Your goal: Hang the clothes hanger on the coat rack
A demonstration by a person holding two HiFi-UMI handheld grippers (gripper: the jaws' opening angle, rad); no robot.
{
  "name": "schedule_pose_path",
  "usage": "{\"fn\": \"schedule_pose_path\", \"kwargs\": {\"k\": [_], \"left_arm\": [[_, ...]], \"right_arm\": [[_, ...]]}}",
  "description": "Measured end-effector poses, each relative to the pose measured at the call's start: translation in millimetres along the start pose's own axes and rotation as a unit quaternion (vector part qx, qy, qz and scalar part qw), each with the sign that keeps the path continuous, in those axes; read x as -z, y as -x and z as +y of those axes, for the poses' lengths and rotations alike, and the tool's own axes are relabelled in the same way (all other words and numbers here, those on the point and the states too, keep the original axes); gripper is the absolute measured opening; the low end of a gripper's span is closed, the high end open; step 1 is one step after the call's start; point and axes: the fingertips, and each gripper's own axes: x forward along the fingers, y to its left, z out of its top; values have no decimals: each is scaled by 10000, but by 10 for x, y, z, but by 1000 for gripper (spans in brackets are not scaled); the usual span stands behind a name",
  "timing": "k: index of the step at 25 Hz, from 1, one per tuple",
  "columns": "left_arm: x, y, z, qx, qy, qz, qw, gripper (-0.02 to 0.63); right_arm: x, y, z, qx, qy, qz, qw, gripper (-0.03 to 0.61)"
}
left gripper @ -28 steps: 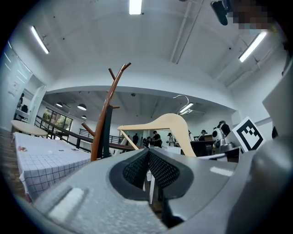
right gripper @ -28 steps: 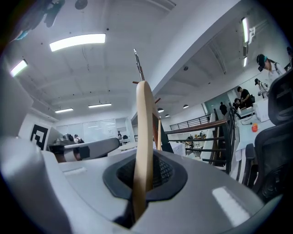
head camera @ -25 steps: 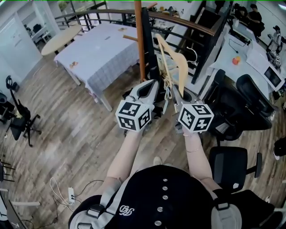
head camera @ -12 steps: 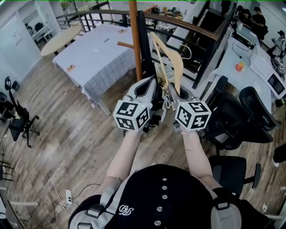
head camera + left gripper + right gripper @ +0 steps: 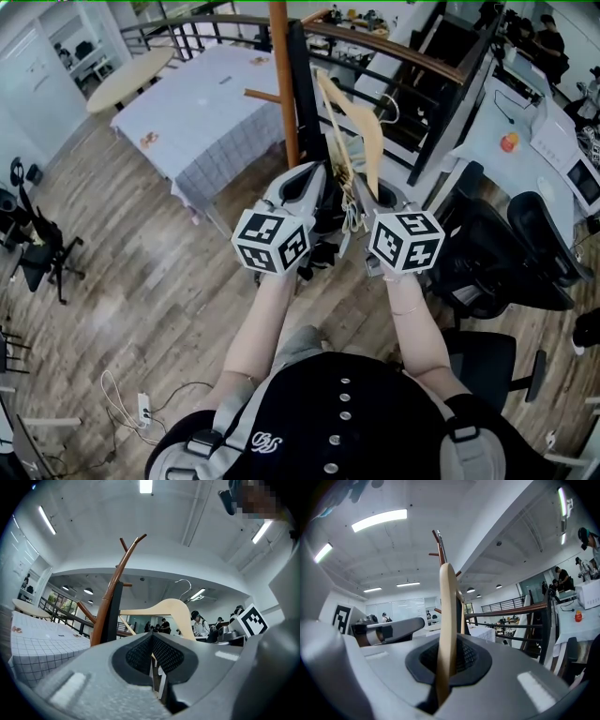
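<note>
There are two tools, one in each hand. The right tool is shut tight on the one clothes hanger. It pinches one pale wooden arm, which stands up thin and edge-on between its jaws. The left tool is pinched shut too, with a thin bit of the same pale wood between its jaws. That bit looks like the hanger's skinny bottom bar, but most of the bar is hidden behind the tool. Two marker cubes with black and white squares sit side by side, one on each tool. The hanger is up in the air, held by both tools, just beside the one coat rack. Its one wire hook rests on no branch. In the head view the rack's brown pole is cut off by the top edge, and its foot is hidden behind the left tool. The left gripper view shows its forked top. The rack stands by the right edge of a long surface with a checked cloth. A few little things lie on that cloth, too small to tell. One round surface is near the top left corner. A few black chairs stand on the wooden floor at the right, partly cut off. White letters on the person's black top are too small to read.
</note>
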Motion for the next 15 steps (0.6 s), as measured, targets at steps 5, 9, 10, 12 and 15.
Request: {"fn": "schedule_pose_path", "kwargs": {"k": [5,9,10,12,15], "left_arm": [[-2,-59,-1,120,-77,78,9999,-2],[-22,-107,76,176,-30,83,9998,-2],[-31,-135,98,195,-34,87,9998,-2],[-45,-209,127,256,-59,108,9996,-2],[-64,-312,184,322,-83,125,9994,-2]], "right_arm": [[25,-44,-72,76,-20,60,10000,-2],[28,-119,-120,160,-47,76,9998,-2],[11,-156,-132,181,-33,66,9998,-2],[-31,-240,-161,225,8,57,9997,-2],[-82,-371,-200,257,31,66,9996,-2]]}}
